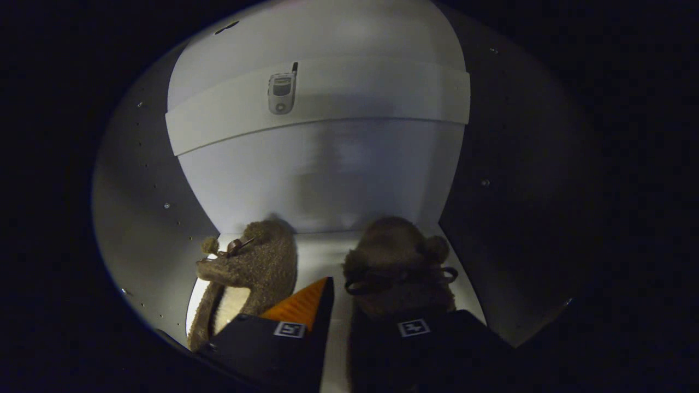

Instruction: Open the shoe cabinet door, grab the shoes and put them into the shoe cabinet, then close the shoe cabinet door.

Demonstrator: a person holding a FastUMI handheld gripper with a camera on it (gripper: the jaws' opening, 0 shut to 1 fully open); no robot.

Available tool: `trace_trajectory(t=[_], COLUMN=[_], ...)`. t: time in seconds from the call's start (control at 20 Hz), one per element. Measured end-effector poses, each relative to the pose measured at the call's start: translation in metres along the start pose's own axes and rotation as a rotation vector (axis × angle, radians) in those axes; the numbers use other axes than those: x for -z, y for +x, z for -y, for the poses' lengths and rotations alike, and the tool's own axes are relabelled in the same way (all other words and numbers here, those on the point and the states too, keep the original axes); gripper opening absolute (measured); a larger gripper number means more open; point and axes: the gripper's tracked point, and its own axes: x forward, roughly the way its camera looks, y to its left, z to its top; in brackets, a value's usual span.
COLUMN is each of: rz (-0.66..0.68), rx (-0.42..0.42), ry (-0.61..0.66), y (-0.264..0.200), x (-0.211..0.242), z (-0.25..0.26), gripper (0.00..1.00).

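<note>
Slippers sit side by side on the bottom shelf (pixel 322 251) of the shoe cabinet (pixel 142 180), toes toward its back panel (pixel 322 174), which suggests the placing step is nearly done and only the door remains to close. The left slipper (pixel 256 262) lies near the shelf's left edge, close to the side wall; its pale lining shows at the heel opening. The right slipper (pixel 396 256) lies nearer the shelf's right edge, with a strip of bare shelf between the two. Both are shaggy brown plush, rounded at the toe, each with small ear-like bumps and a thin dark bow across the top.

The gripper (pixel 349 322) reaches in over the shelf's front edge, its fingers spread apart. One finger (pixel 306 305) tapers to a ribbed wedge between the slippers; the other sits over the right slipper's heel, seemingly not pinching it.

Higher up, a smooth white shelf (pixel 327 103) crosses the cabinet, and a small silvery flip phone (pixel 282 91) rests at its front edge.
</note>
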Motion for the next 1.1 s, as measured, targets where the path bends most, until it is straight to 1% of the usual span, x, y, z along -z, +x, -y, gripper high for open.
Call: trace_trajectory(t=[0.15, 0.3, 0.45, 0.55, 0.8, 0.95, 1.1], rz=[-0.04, -0.03, -0.015, 0.044, 0.286, 0.432, 0.568], rx=[-0.003, 0.009, 0.015, 0.029, 0.059, 0.064, 0.058], ry=[0.002, -0.018, -0.012, -0.026, -0.031, -0.073, -0.133], y=[-0.018, -0.034, -0.052, -0.067, -0.123, -0.172, -0.228], x=[0.007, 0.005, 0.001, -0.012, -0.064, -0.088, -0.101], z=[-0.003, 0.002, 0.009, 0.014, 0.021, 0.016, 0.005], gripper=[0.88, 0.98, 0.98, 0.98, 0.98, 0.98, 0.98])
